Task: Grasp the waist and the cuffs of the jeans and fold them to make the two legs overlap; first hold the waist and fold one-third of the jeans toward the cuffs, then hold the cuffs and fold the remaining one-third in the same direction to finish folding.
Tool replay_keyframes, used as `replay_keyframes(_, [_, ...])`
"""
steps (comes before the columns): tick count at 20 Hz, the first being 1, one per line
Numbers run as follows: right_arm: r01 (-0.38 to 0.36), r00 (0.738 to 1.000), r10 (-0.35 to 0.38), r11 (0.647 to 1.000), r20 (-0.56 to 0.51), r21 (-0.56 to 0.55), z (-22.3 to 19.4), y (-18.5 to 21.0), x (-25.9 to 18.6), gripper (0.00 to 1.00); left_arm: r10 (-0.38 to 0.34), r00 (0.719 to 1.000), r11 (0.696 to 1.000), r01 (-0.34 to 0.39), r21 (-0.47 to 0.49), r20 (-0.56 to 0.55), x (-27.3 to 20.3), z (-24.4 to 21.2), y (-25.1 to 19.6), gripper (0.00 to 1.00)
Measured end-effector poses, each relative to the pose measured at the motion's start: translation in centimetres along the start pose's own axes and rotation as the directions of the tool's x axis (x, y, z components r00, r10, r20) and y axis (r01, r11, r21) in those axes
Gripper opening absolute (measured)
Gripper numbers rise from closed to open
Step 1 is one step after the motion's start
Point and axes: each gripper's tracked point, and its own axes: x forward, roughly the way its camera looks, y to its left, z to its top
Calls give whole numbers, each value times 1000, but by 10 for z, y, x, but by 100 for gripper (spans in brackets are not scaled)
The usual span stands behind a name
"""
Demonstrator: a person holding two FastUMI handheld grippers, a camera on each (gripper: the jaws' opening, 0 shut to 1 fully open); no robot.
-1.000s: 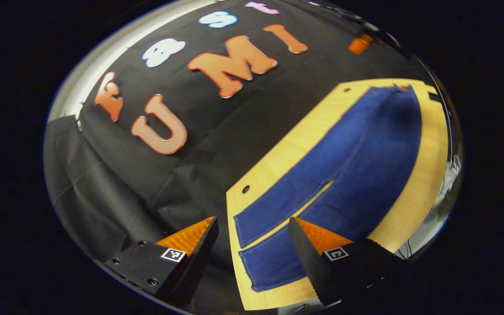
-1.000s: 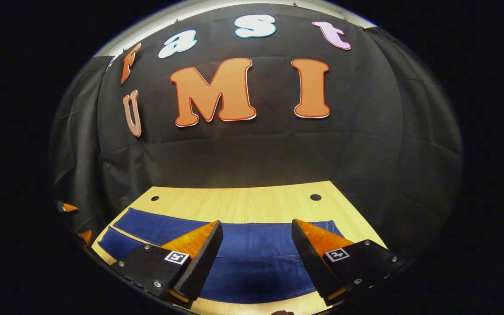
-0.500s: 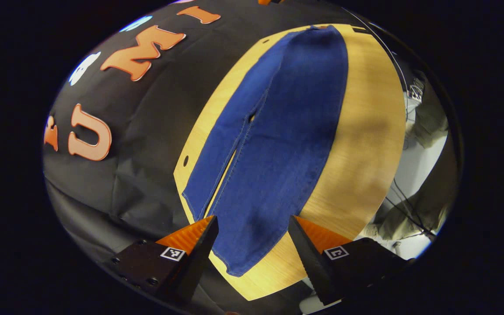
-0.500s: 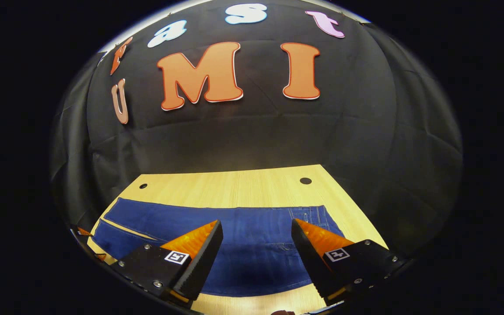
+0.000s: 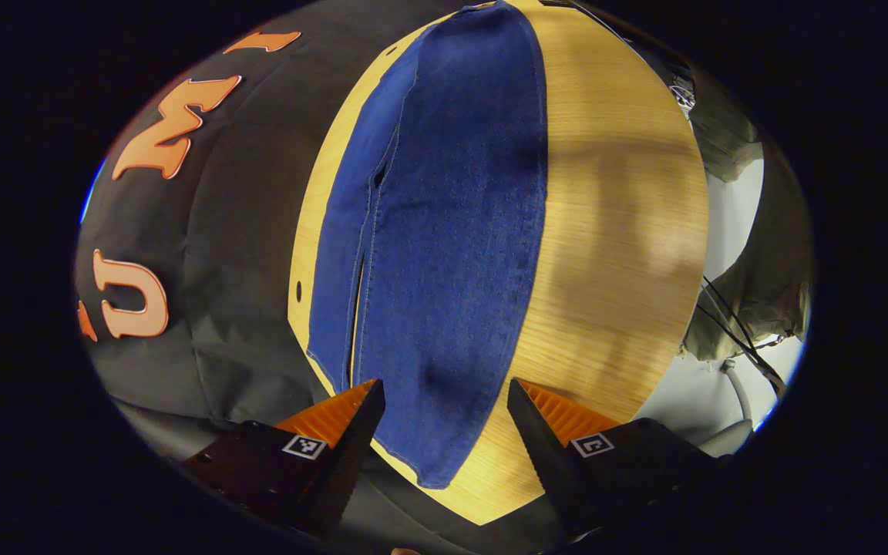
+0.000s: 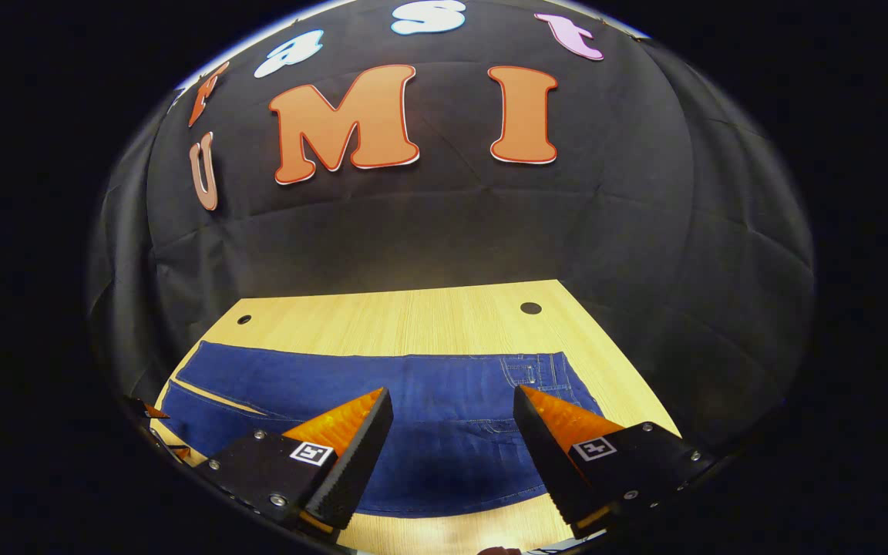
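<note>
Jeans (image 5: pixel 444 231) of dark blue denim lie flat on the light wooden counter (image 5: pixel 621 231), spread along its length, with both legs side by side and a thin gap between them. In the left gripper view, the left gripper (image 5: pixel 444 416) hangs above the cuff end of the jeans, its jaws wide apart and holding nothing; the near cuff (image 5: pixel 428 462) lies between them, close to the counter's edge. In the right gripper view, the right gripper (image 6: pixel 452 420) hovers over the waist part of the jeans (image 6: pixel 413 408), its jaws also apart and empty. The waist (image 6: pixel 567 378) lies toward the right end of the counter (image 6: pixel 413 324), near a small round hole (image 6: pixel 530 308).
</note>
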Motion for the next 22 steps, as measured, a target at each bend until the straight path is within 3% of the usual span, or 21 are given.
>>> replay_keyframes(3, [11,1000,-11,1000,-4,2,1,-6,-1,97,5,1000,1000,-5,15,-3,9,1,8,98])
replay_keyframes(8, [32,999,-32,999,-3,16,2,-14,-3,100,86,996,995,-87,55,11,38,10,34,94])
replay_keyframes(10, [37,999,-37,999,-5,13,1,-15,-3,97,130,991,990,-130,54,16,58,14,54,93])
replay_keyframes(12, [30,999,-29,999,-18,12,0,-13,-5,97,132,991,989,-133,61,15,82,18,71,93])
replay_keyframes(14, [18,1000,-18,1000,-22,7,-2,-9,-10,97,102,995,994,-102,46,10,99,20,68,82])
replay_keyframes(15, [14,1000,-14,1000,-26,-1,-5,-9,-10,97,99,995,994,-99,52,6,105,21,65,63])
replay_keyframes(17, [12,1000,-13,1000,-28,-20,-9,-9,-13,97,165,986,982,-166,93,18,110,21,71,24])
replay_keyframes(19, [18,1000,-19,999,-15,-34,-13,-13,-14,97,185,983,980,-185,74,14,102,25,67,21])
replay_keyframes(20, [20,1000,-20,999,0,-49,-13,-16,-14,97,164,986,985,-164,58,11,97,22,63,11])
replay_keyframes(22, [38,999,-37,994,8,-107,-18,-30,-7,97,100,995,994,-100,-34,-15,92,16,57,11])
